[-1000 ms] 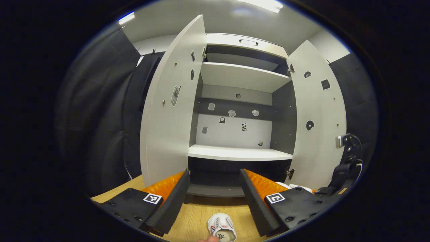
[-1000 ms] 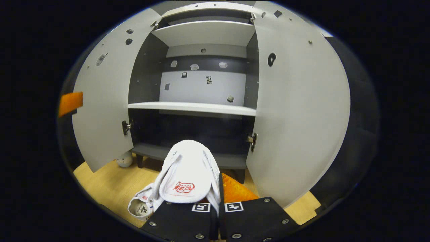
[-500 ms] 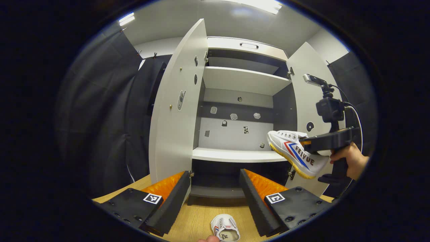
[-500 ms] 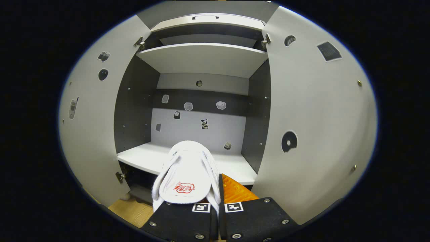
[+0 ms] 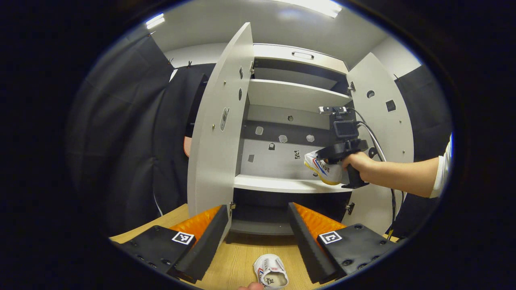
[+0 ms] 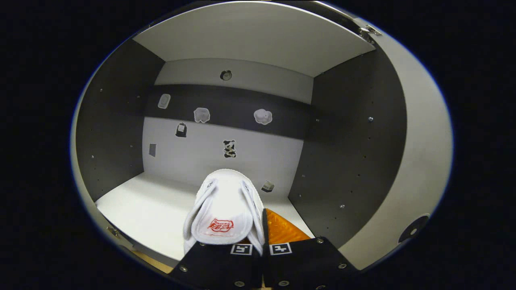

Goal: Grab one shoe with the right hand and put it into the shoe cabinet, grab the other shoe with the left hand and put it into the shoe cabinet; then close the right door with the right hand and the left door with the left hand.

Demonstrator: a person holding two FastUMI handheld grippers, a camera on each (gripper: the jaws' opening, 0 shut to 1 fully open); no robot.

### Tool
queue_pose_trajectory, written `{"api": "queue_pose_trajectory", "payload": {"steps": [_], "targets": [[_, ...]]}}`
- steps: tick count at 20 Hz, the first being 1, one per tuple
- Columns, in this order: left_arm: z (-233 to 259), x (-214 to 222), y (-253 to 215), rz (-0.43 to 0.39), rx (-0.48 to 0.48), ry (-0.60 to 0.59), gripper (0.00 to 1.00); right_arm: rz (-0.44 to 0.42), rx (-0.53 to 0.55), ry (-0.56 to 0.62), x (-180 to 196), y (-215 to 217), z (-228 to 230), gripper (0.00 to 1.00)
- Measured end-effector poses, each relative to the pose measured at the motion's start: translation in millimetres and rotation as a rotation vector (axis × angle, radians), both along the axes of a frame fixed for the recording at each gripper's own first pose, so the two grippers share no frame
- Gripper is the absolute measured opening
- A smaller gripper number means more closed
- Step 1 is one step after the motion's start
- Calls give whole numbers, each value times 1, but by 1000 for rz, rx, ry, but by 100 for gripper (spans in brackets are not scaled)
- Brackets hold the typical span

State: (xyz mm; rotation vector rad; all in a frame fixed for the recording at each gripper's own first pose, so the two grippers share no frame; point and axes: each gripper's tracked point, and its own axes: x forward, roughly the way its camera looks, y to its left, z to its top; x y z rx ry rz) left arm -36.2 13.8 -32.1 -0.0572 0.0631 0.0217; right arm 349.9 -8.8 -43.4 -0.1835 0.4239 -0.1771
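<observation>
A white shoe [image 6: 223,211] is pinched between the jaws of my right gripper [image 6: 258,251], which stand almost closed on its side wall, the toe pointing straight ahead of the jaws into the shoe cabinet [image 6: 346,133]. Just below and ahead of the jaws lies the white middle shelf [image 6: 141,205], and I judge the shoe hangs slightly above it, not yet resting. In the left gripper view I see the same shoe [image 5: 324,169] held by a hand [image 5: 358,163] over the right end of that shelf [image 5: 278,184]. My left gripper [image 5: 258,237] has its jaws spread wide with nothing between them; the second shoe [image 5: 271,274] sits on the wooden floor [image 5: 238,257] directly beneath the gap, close to me. The left door [image 5: 217,133] stands open beside the left jaw, and the right door [image 5: 387,121] is open beyond the right jaw. I see three risks. If I let go too early, the shoe could drop on the shelf's front edge and tip out onto the floor. The dark side wall sits close to the right of the jaws, so a drift that way could knock the shoe askew. A thin grip on soft canvas may also let the shoe swing or slip before it is set down.
</observation>
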Motion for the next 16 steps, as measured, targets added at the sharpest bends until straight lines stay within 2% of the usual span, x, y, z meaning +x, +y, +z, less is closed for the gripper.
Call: {"api": "queue_pose_trajectory", "payload": {"steps": [1, 7, 11, 13, 16], "targets": [[0, -1, 0, 1, -7, 1, 96, -17, -8, 30, 8, -3, -10, 1], [-5, -1, 8, 19, -2, 12, 96, -102, 28, 158, 29, -20, -56, 1], [-13, 2, 7, 11, -8, 32, 96, -75, 30, 194, 33, -14, -65, 1], [-15, 3, 4, 5, -15, 41, 96, -69, 39, 206, 32, -12, -67, 4], [-15, 4, 3, 1, -12, 37, 96, -64, 77, 214, 31, -9, -67, 17]]}}
